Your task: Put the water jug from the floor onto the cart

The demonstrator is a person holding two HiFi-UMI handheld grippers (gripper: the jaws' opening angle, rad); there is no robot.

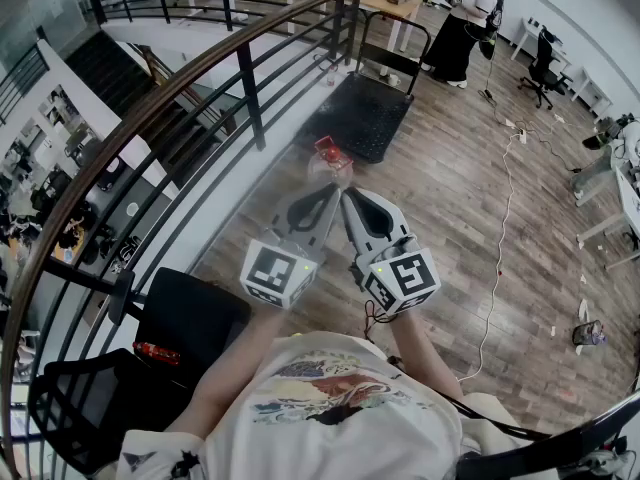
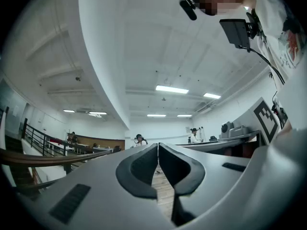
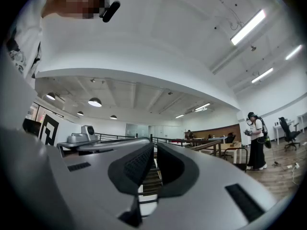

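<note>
Clear plastic water jug [image 1: 333, 160], red cap, stands on wood floor just before near edge of black platform cart [image 1: 368, 118]; not yet lifted. I hold left gripper [image 1: 328, 192] and right gripper [image 1: 347, 198] side by side short of jug, both fully closed, nothing between jaws. Risks as I judge them: reaching in with jaws closed knocks jug over; smooth, heavy jug slips from two-tong lift; cart rolls when loaded; railing [image 1: 249, 93] crowds left side.

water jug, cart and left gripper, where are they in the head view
water jug [image 1: 331, 161], head view, on its clear body
cart [image 1: 362, 118], head view, on its black deck
left gripper [image 1: 332, 192], head view, at its shut jaw tips
</note>
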